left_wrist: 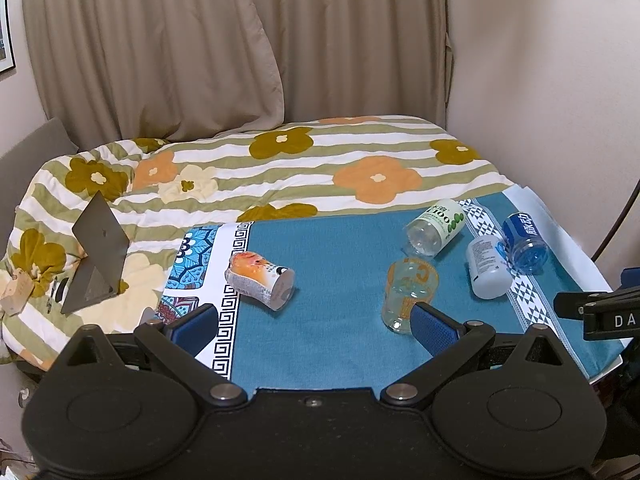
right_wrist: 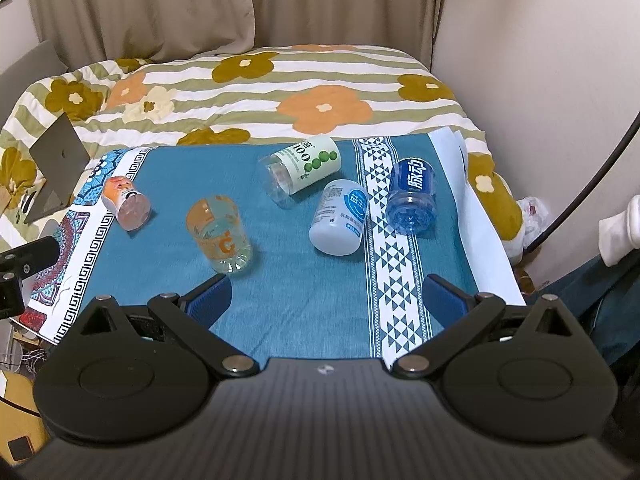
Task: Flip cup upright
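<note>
Several cut-bottle cups lie on their sides on the blue cloth (right_wrist: 304,280). A clear cup with an orange label (right_wrist: 219,234) (left_wrist: 408,294) lies nearest. A peach-label cup (right_wrist: 126,202) (left_wrist: 262,280) lies at the left. A green-label cup (right_wrist: 304,168) (left_wrist: 436,228), a white cup (right_wrist: 340,216) (left_wrist: 488,266) and a blue cup (right_wrist: 412,196) (left_wrist: 524,240) lie toward the right. My left gripper (left_wrist: 314,328) is open and empty, its right pad (left_wrist: 430,328) just in front of the orange-label cup. My right gripper (right_wrist: 326,300) is open and empty, short of the cups.
A flowered striped quilt (right_wrist: 248,92) covers the bed behind the cloth. A grey laptop (left_wrist: 98,256) stands open at the left on the quilt. Curtains (left_wrist: 240,40) hang behind and a wall (right_wrist: 540,60) stands at the right. A dark cable (right_wrist: 592,168) runs along the right.
</note>
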A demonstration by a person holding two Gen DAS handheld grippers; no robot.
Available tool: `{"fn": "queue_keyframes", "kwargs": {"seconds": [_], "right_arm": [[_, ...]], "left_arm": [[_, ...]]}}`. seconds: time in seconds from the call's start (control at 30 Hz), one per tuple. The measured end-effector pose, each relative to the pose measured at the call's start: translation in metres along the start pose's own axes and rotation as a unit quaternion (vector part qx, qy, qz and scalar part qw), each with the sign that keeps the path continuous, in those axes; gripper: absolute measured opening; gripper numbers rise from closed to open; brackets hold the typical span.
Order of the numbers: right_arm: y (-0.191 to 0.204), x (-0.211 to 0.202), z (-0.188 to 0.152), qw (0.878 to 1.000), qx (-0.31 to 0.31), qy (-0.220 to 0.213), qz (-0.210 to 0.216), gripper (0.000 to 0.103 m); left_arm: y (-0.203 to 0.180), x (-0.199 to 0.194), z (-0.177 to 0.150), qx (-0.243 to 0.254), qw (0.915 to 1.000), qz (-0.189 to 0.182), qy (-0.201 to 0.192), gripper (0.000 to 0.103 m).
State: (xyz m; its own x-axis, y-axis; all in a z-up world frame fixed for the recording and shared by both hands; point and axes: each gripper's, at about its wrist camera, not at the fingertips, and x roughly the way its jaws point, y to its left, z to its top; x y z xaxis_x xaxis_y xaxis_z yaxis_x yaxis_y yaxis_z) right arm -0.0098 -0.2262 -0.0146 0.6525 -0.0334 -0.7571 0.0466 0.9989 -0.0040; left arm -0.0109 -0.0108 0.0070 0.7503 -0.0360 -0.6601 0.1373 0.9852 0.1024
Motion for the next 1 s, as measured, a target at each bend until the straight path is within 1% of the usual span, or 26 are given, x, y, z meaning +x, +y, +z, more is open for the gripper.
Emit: {"fn": "queue_keyframes", "kwargs": {"seconds": [1.0], "right_arm": [[-0.0007, 0.0012, -0.0007, 1.000, 0.001, 0.000, 0.001, 0.103]], "left_arm": [[0.0003, -0.0002, -0.0029, 0.000, 0.9998, 0.007, -0.016, 0.103]]}}
